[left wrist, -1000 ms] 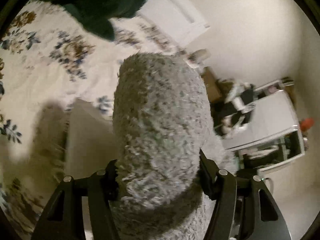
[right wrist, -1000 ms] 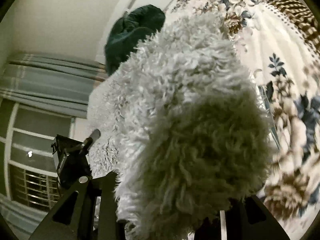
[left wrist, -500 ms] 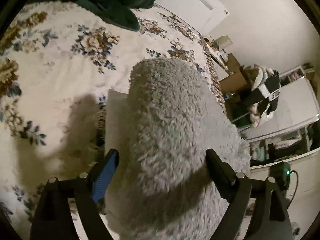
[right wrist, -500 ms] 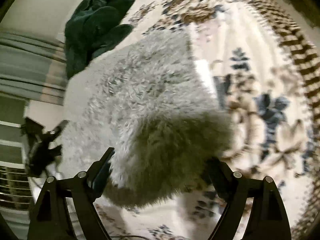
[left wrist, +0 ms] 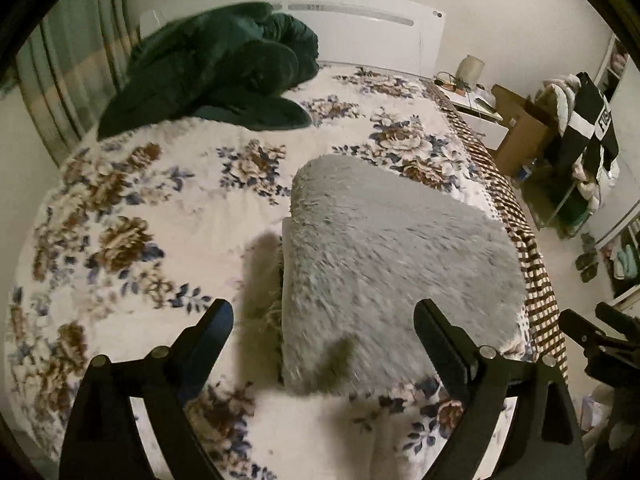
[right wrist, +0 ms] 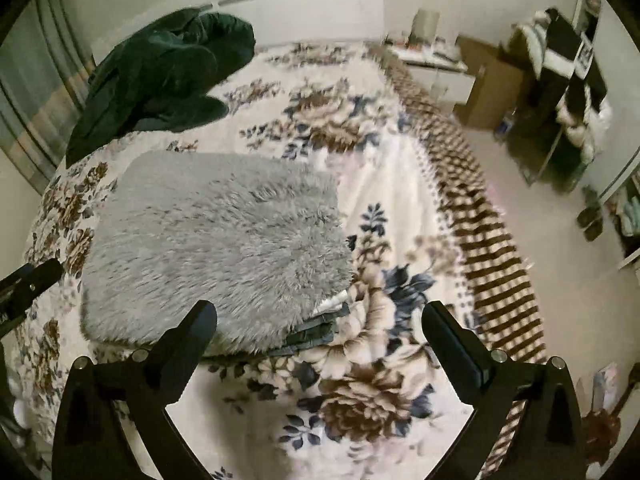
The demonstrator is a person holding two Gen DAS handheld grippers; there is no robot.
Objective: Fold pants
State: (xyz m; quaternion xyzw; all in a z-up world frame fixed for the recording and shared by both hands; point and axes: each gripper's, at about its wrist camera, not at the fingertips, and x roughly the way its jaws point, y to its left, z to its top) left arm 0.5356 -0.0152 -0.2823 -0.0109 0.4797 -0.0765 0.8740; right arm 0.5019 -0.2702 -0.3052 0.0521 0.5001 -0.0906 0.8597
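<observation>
The fluffy grey pants [left wrist: 392,256] lie folded in a flat rectangle on the floral bedspread [left wrist: 152,216]. In the right wrist view the pants [right wrist: 216,248] rest on a small stack of folded clothes, with blue denim edges [right wrist: 316,332] showing beneath. My left gripper [left wrist: 324,320] is open and empty, held above the near edge of the pants. My right gripper [right wrist: 320,320] is open and empty, above the pants' near right corner. The other gripper's black body shows at each view's edge [left wrist: 600,340], [right wrist: 28,284].
A dark green garment [left wrist: 216,68] is heaped at the head of the bed by the white headboard [left wrist: 360,28]. Curtains [left wrist: 72,64] hang at the left. To the right of the bed are a nightstand [left wrist: 476,108], a cardboard box [left wrist: 520,128] and a clothes-laden rack [left wrist: 580,128].
Both grippers have opened and let go of the grey pants, then pulled back and up. The pants now lie flat on the bed.
</observation>
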